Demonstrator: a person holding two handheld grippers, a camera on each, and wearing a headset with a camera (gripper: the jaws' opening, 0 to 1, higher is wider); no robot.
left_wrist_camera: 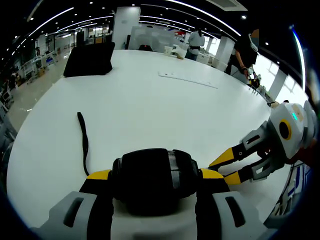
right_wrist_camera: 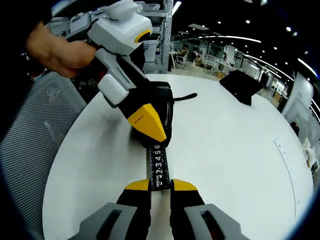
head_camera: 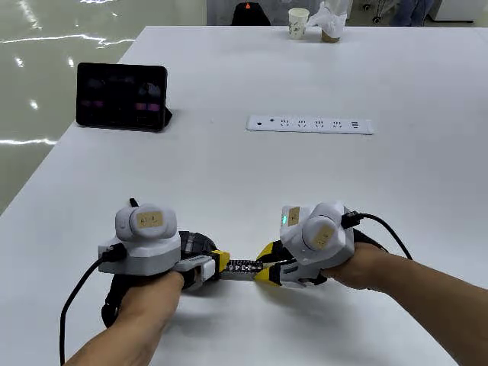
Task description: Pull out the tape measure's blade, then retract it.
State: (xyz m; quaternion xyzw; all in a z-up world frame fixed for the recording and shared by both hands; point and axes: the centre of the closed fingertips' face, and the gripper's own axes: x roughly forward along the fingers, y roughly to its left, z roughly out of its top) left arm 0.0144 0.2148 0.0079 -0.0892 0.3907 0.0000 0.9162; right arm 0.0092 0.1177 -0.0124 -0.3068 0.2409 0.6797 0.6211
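Tape measure is sitting at the near side of the white table, between the two grippers. The left gripper is holding the black tape measure, with its jaws spread around the round case and pressing on both sides. A short piece of the blade is sticking out of the case toward the right. The blade is black with white numbers on it. The right gripper is pinching the free end of the blade, and its yellow-tipped jaws are standing narrow, with just the blade between them. A hand is gripping each tool from behind. Both grippers are staying low over the table, but I cannot tell whether the case is touching it. A thin black strap is lying on the table just beside the case. A dark tablet is standing at the far left. A white power strip is lying flat farther right, well apart from the grippers. A paper cup is standing near the far edge.
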